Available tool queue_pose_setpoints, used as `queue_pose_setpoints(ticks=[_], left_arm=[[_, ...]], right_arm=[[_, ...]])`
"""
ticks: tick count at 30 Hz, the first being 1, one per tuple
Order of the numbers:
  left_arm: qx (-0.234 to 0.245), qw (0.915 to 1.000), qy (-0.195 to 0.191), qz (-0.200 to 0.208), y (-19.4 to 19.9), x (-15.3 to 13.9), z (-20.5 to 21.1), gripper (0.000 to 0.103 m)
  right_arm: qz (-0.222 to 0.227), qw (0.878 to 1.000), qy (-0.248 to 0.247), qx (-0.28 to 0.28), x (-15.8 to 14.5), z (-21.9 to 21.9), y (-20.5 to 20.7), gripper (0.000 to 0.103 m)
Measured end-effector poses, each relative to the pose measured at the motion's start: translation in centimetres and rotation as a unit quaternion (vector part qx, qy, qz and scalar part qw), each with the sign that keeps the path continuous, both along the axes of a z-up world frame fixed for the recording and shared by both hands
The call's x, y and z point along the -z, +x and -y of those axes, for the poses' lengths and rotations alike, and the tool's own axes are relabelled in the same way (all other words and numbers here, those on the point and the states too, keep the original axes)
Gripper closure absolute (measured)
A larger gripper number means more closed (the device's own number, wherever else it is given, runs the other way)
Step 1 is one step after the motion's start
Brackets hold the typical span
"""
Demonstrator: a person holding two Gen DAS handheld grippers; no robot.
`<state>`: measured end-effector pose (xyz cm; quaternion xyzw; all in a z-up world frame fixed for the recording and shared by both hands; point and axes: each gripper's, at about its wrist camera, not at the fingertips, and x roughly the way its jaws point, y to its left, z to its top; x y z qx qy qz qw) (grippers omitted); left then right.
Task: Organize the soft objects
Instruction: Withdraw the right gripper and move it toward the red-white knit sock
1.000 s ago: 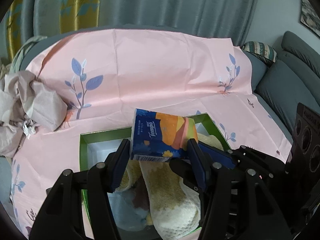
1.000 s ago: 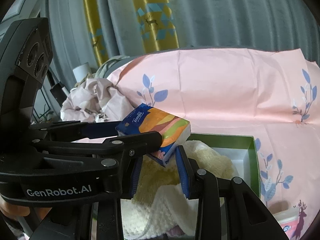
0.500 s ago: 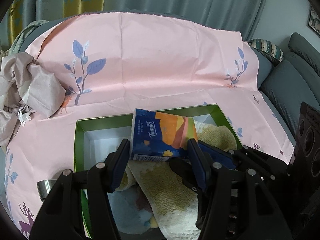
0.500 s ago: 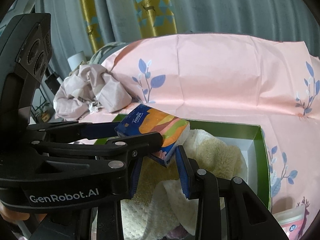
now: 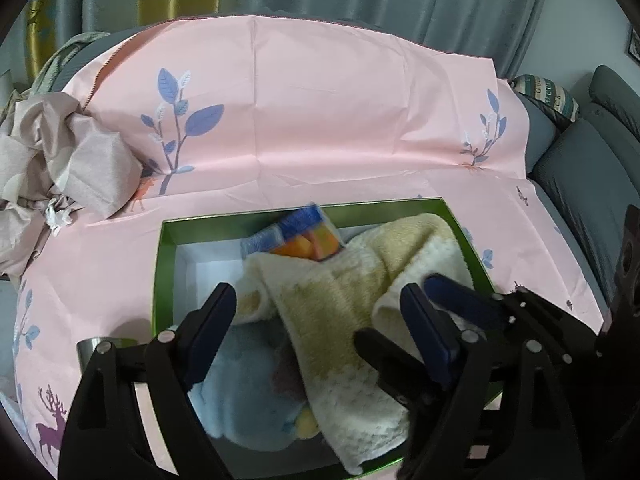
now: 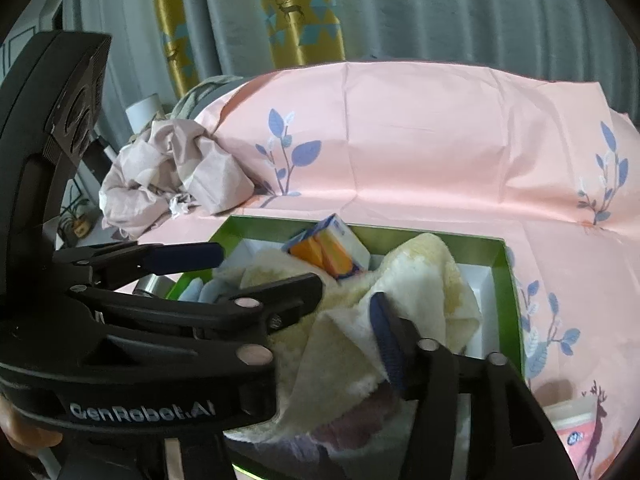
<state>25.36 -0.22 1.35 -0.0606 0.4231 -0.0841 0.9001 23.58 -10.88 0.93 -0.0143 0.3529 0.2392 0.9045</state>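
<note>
- The pink leaf-print sheet (image 5: 340, 120) covers the surface, with a crumpled beige cloth (image 5: 60, 168) at its left edge.
- The green box (image 5: 162, 280) sits on the sheet and holds the soft things.
- A cream towel (image 5: 340, 300) lies heaped in the box, over a pale blue plush (image 5: 244, 392).
- The tissue pack (image 5: 298, 238) lies at the box's far wall, touching the towel.
- The left gripper (image 5: 316, 308) hangs over the towel, jaws spread wide, empty.
- The right gripper (image 6: 348, 296) is also parted, holding nothing, just beside it.
</note>
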Motion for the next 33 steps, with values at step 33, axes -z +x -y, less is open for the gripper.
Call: queue_pose_setpoints(ticks=[33], left_arm=[[0.032, 0.9992, -0.015, 0.020, -18.3, 1.0, 2.1, 0.001]], right_arm=[[-0.043, 0.998, 0.001, 0.056, 1.1, 8.0, -19.7, 0.027]])
